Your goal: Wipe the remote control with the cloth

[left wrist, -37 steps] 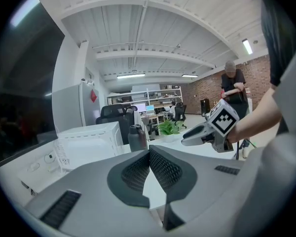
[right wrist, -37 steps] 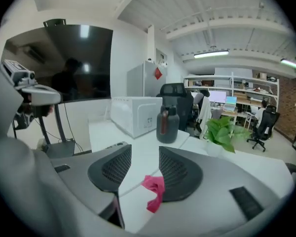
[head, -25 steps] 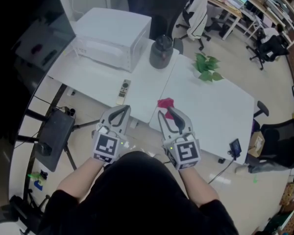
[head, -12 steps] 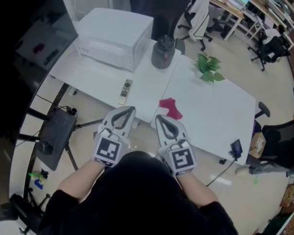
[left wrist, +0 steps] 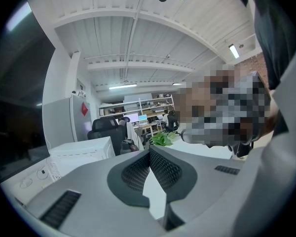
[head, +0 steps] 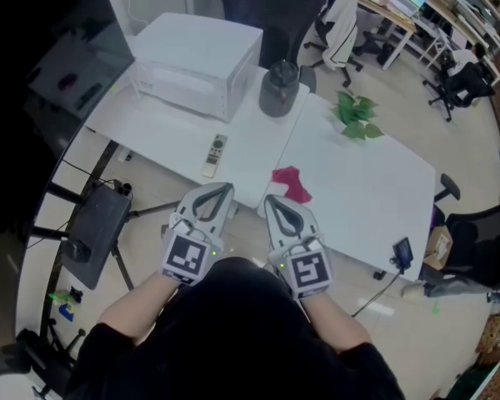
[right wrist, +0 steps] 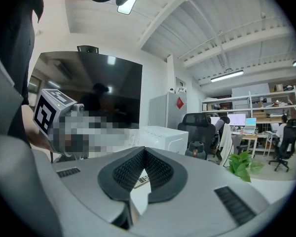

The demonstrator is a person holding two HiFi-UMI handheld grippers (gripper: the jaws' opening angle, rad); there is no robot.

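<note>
In the right gripper view, the fingers (right wrist: 160,174) are hiding most of the remote control (right wrist: 142,179), with only a sliver peeking through. In the head view its buttons are showing too small to tell, and the dark screen (head: 50,73) is running off the left edge.

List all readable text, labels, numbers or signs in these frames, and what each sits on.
No text can be read in any view.
Left marker cube and right marker cube: black-and-white square patterns, no words.
Red diamond sign on the grey cabinet: too small to read.
Remote control: button marks too small.
White appliance: front panel marks blurred.
</note>
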